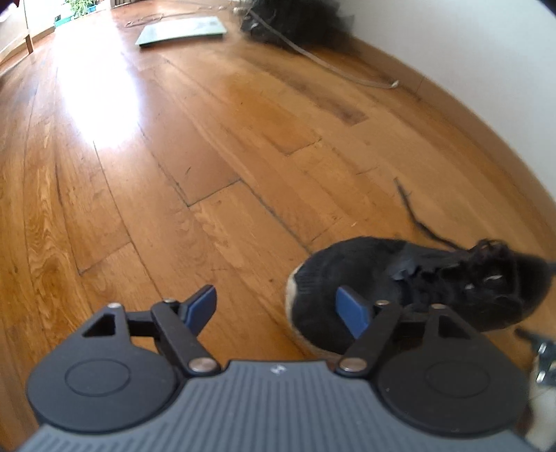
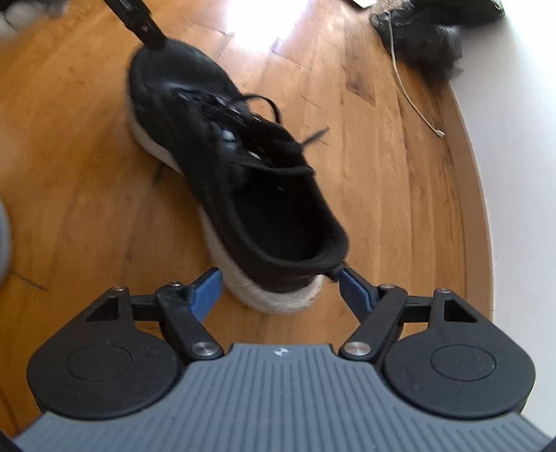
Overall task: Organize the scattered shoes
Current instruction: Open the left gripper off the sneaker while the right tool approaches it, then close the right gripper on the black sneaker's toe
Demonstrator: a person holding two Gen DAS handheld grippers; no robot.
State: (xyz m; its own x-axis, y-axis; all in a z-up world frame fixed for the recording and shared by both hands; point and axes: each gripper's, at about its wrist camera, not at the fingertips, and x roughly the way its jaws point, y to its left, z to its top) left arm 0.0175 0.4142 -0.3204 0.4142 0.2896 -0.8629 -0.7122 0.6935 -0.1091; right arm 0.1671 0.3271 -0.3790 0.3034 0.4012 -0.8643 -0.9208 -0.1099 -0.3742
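A black sneaker with a whitish sole (image 2: 222, 167) lies on the wooden floor, toe pointing away and heel towards my right gripper (image 2: 278, 288). That gripper is open, its blue fingers on either side of the heel, the right pad close to the heel tab. In the left wrist view the same sneaker (image 1: 399, 281) lies at the lower right. My left gripper (image 1: 278, 309) is open, its right finger over the toe, its left finger over bare floor. A dark finger of the left gripper (image 2: 139, 21) shows by the toe in the right wrist view.
A white wall with a wooden skirting (image 2: 465, 194) runs along the right. A dark pile with a pale cord (image 2: 424, 38) lies by the wall ahead. A green flat board (image 1: 180, 31) lies on the floor far ahead. A loose black lace (image 1: 417, 215) trails from the shoe.
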